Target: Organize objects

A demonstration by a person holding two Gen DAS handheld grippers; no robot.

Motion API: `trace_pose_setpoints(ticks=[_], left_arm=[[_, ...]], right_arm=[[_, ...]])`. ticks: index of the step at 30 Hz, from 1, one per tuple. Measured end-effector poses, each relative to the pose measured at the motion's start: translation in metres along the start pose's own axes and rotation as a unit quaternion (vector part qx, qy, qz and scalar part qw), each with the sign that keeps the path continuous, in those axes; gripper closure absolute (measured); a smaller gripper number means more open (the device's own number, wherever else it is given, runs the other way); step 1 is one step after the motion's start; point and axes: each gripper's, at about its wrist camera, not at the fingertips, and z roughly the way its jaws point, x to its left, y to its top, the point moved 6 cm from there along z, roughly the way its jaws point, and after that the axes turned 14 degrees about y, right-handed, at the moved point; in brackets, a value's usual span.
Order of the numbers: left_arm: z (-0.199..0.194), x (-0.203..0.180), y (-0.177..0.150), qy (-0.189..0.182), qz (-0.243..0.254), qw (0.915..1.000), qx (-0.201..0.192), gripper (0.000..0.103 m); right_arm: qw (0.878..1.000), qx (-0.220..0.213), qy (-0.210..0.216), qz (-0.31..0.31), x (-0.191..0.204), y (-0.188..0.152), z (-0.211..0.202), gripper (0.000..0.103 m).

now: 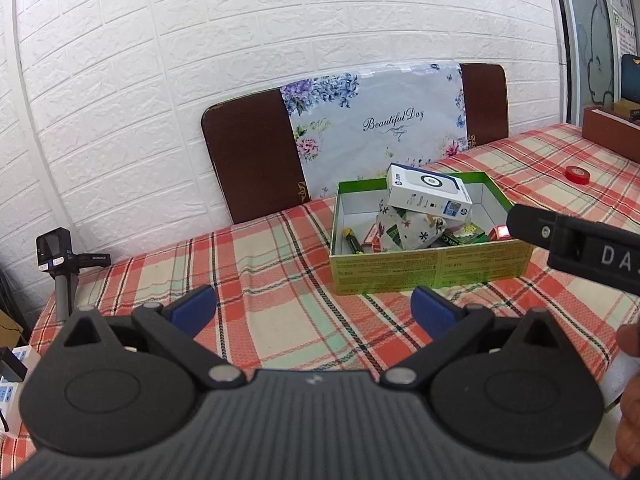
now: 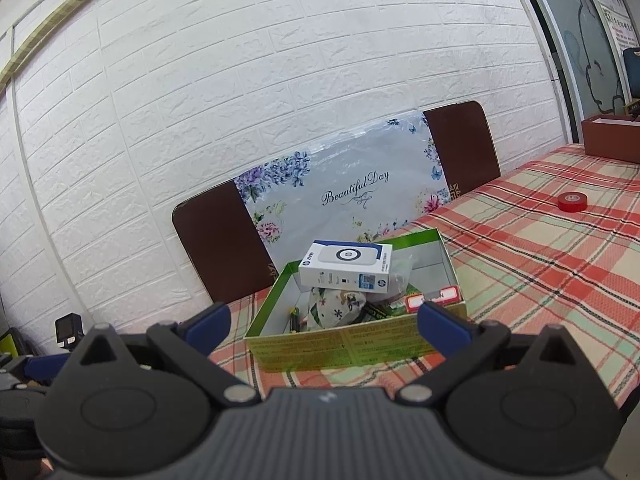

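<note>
White brick-pattern wall and a plaid tablecloth [image 1: 256,264] frame both grippers, each with jaws spread wide and empty: the left gripper [image 1: 314,306] hangs short of the green box [image 1: 428,270], the right gripper [image 2: 323,322] right at its near wall. The red tape roll [image 2: 571,201] lies well beyond the right gripper's right finger, so I would swing there and close across its rim. Only the left view shows the small camera on a stand [image 1: 54,250] and the right gripper's side; only the right view looks down on the white HP carton [image 2: 346,270] topping the box.
</note>
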Motion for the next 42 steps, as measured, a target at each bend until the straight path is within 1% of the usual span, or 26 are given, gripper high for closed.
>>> trace_pose_setpoints(ticks=[8, 18, 22, 25, 32, 39, 42], left_arm=[[0.004, -0.003, -0.001, 0.017, 0.01, 0.9997, 0.012, 0.0], [0.007, -0.012, -0.006, -0.01, 0.022, 0.9989, 0.041, 0.0], [0.009, -0.015, -0.009, -0.023, 0.019, 0.9978, 0.059, 0.0], [0.012, -0.015, -0.009, -0.026, 0.016, 0.9973, 0.067, 0.0], [0.015, -0.017, -0.011, -0.036, 0.012, 0.996, 0.08, 0.0], [0.016, -0.018, -0.012, -0.043, 0.011, 0.9953, 0.086, 0.0], [0.016, -0.02, -0.013, -0.053, 0.011, 0.9945, 0.089, 0.0]], right_arm=[[1.0, 0.005, -0.003, 0.004, -0.003, -0.003, 0.004, 0.0], [1.0, 0.011, -0.002, 0.006, -0.007, -0.005, 0.009, 0.0], [1.0, 0.013, -0.004, 0.008, -0.009, -0.006, 0.011, 0.0], [1.0, 0.015, -0.005, 0.011, -0.012, -0.007, 0.012, 0.0], [1.0, 0.021, -0.006, 0.013, -0.013, -0.011, 0.017, 0.0], [1.0, 0.026, -0.007, 0.016, -0.015, -0.013, 0.019, 0.0], [0.999, 0.027, -0.007, 0.017, -0.016, -0.014, 0.02, 0.0]])
